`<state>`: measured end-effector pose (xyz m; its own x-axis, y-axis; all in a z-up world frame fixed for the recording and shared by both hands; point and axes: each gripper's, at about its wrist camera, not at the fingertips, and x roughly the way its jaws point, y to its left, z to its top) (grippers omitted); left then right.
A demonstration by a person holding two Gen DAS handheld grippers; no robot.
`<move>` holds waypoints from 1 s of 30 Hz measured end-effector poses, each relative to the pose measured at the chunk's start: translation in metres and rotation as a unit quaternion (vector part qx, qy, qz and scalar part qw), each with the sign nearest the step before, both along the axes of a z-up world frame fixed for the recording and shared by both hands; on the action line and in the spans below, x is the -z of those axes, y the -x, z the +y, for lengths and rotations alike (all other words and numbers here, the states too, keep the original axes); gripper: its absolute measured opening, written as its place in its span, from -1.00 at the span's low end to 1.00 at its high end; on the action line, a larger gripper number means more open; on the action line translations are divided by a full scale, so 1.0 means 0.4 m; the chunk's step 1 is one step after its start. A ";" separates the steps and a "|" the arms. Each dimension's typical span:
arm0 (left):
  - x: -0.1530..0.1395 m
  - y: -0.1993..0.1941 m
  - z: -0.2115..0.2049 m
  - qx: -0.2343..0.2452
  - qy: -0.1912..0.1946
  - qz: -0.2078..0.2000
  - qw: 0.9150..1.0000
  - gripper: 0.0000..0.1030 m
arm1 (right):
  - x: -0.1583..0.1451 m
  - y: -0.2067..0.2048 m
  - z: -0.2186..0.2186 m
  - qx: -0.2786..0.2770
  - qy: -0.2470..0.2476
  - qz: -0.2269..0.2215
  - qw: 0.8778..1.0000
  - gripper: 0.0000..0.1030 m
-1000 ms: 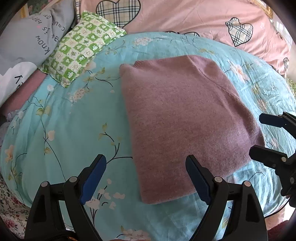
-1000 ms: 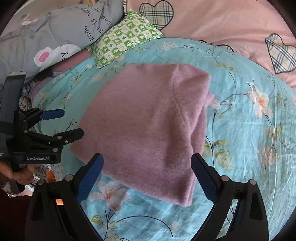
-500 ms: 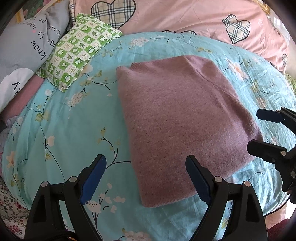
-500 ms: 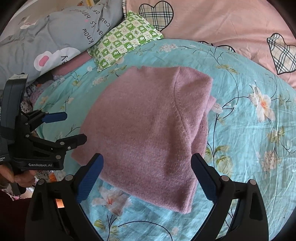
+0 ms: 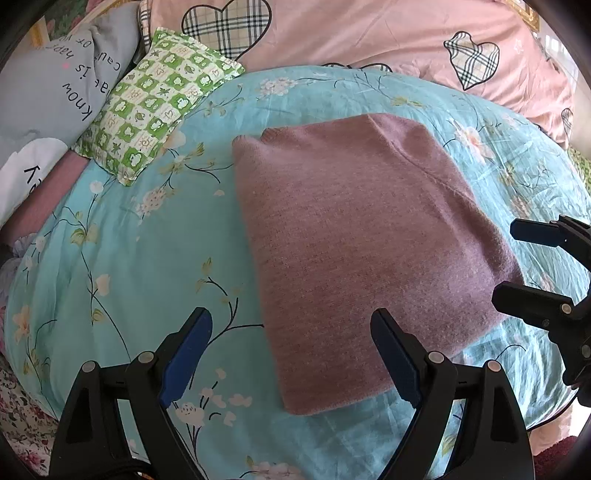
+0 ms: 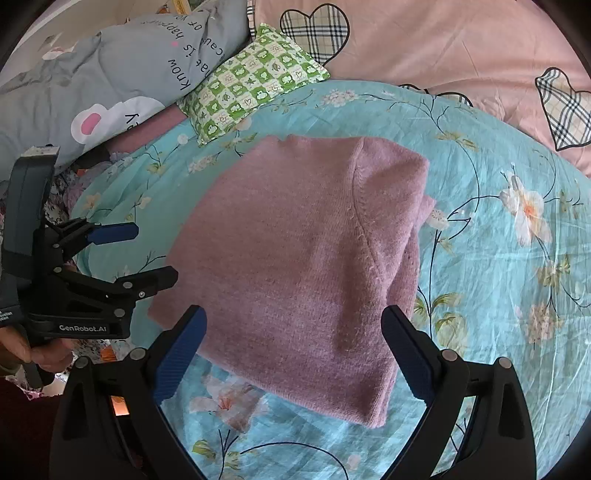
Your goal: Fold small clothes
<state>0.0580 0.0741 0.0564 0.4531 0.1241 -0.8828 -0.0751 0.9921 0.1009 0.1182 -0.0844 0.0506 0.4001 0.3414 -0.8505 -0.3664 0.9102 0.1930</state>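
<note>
A mauve knit sweater (image 5: 365, 251) lies folded into a rough rectangle on the turquoise floral bedsheet (image 5: 129, 266). My left gripper (image 5: 291, 325) hovers open over the sweater's near left corner, holding nothing. In the right wrist view the same sweater (image 6: 303, 266) shows a curved seam and a thicker stacked right edge. My right gripper (image 6: 295, 321) is open above its near edge, with nothing between the fingers. Each gripper appears in the other's view: the right gripper (image 5: 513, 266) beside the sweater's right edge, the left gripper (image 6: 155, 254) at its left corner, held by a hand (image 6: 33, 350).
A green checked pillow (image 5: 155, 99) sits at the back left of the sheet. A grey cushion with lettering (image 6: 122, 70) lies behind it, and a pink quilt with plaid hearts (image 5: 369, 33) covers the back. A floral fabric edge (image 5: 18, 413) shows at the bed's near left.
Both grippers have pulled back slightly from the sweater and stayed open. The sweater lies still in its folded shape.
</note>
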 end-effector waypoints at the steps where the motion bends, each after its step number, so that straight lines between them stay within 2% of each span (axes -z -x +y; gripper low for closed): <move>1: 0.000 0.000 0.000 0.000 0.000 0.000 1.000 0.71 | -0.001 0.000 0.001 0.000 0.000 -0.001 1.000 0.85; 30: -0.005 -0.007 0.001 0.008 0.000 0.001 1.000 0.71 | -0.010 0.000 -0.004 0.003 -0.007 -0.001 1.000 0.85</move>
